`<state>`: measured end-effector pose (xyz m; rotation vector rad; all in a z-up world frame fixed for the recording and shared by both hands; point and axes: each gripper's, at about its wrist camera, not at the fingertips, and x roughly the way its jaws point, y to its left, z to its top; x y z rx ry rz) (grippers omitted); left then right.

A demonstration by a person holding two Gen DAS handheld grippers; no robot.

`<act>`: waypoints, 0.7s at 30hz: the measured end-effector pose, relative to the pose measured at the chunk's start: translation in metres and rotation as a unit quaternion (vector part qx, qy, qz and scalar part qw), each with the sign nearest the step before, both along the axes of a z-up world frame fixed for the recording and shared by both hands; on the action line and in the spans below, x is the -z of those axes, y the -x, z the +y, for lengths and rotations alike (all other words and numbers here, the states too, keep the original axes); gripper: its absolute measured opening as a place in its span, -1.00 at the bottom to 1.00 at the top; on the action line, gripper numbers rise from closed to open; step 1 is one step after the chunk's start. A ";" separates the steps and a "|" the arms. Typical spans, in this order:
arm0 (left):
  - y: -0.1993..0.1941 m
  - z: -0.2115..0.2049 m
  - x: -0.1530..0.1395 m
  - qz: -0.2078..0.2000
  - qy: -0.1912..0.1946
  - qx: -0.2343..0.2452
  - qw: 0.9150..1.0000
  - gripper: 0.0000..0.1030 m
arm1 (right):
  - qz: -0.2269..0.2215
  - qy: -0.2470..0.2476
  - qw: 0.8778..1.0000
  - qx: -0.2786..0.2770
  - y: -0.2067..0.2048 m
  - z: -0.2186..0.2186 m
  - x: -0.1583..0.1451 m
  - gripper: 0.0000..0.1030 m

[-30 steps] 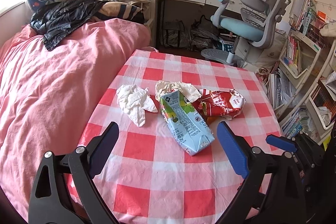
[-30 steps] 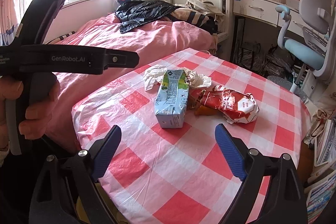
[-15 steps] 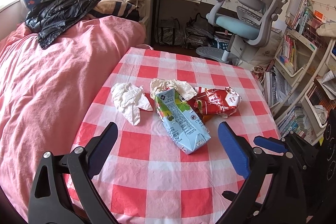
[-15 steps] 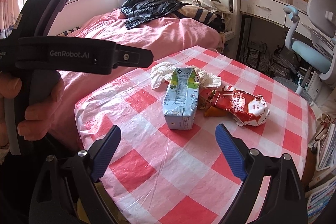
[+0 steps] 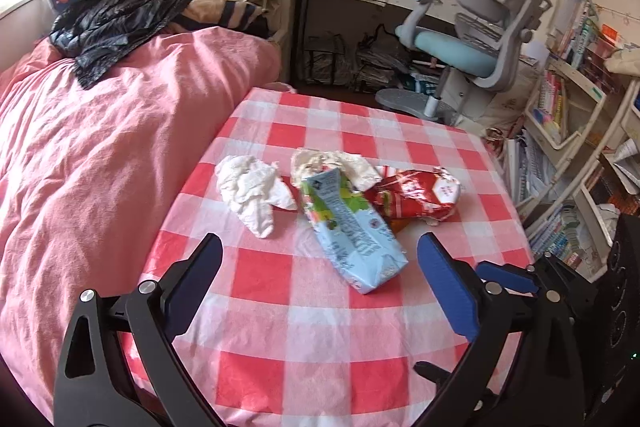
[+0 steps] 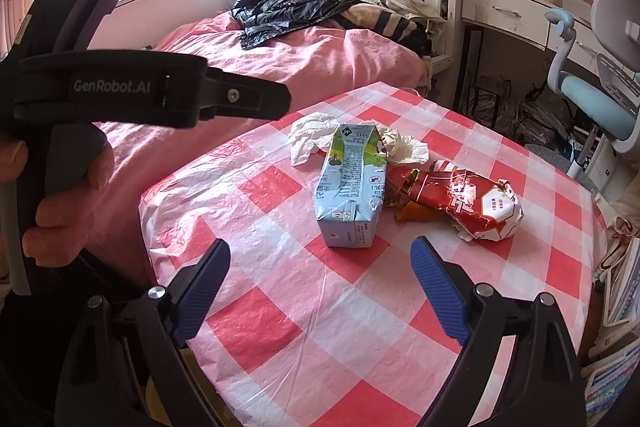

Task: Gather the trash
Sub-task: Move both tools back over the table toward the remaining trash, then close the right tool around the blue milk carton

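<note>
Trash lies on a red-and-white checked table (image 5: 280,311) (image 6: 304,315): a light-blue and green drink carton (image 5: 348,227) (image 6: 352,183) on its side, a crumpled red snack wrapper (image 5: 416,193) (image 6: 468,205) to its right, a crumpled white tissue (image 5: 252,191) (image 6: 306,133) to its left, and another crumpled paper (image 5: 332,165) (image 6: 400,145) behind the carton. My left gripper (image 5: 318,287) is open and empty above the table's near side. My right gripper (image 6: 320,289) is open and empty, just short of the carton's end.
A bed with a pink cover (image 5: 92,155) and a black jacket (image 5: 116,23) is left of the table. A blue-grey desk chair (image 5: 476,39) and desk stand behind. Bookshelves (image 5: 572,131) crowd the right. The left gripper's handle and hand (image 6: 68,155) fill the right wrist view's left side.
Both grippers have shifted slightly: the trash sits a little lower in the left view and further right in the right view. Both stay open. Nothing on the table has moved.
</note>
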<state>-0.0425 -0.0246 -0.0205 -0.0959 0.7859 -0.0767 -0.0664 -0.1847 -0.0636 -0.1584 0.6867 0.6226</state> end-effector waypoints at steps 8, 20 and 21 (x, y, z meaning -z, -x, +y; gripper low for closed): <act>-0.028 0.062 0.018 0.046 0.018 -0.111 0.993 0.83 | 0.027 0.000 0.999 0.020 -0.027 0.010 0.015 0.71; -0.033 0.045 0.010 0.024 0.014 -0.071 0.997 0.83 | 0.043 0.017 0.998 0.035 -0.053 0.027 0.034 0.71; -0.032 0.042 0.009 0.020 0.009 -0.066 0.998 0.83 | 0.044 0.017 0.998 0.037 -0.055 0.028 0.035 0.71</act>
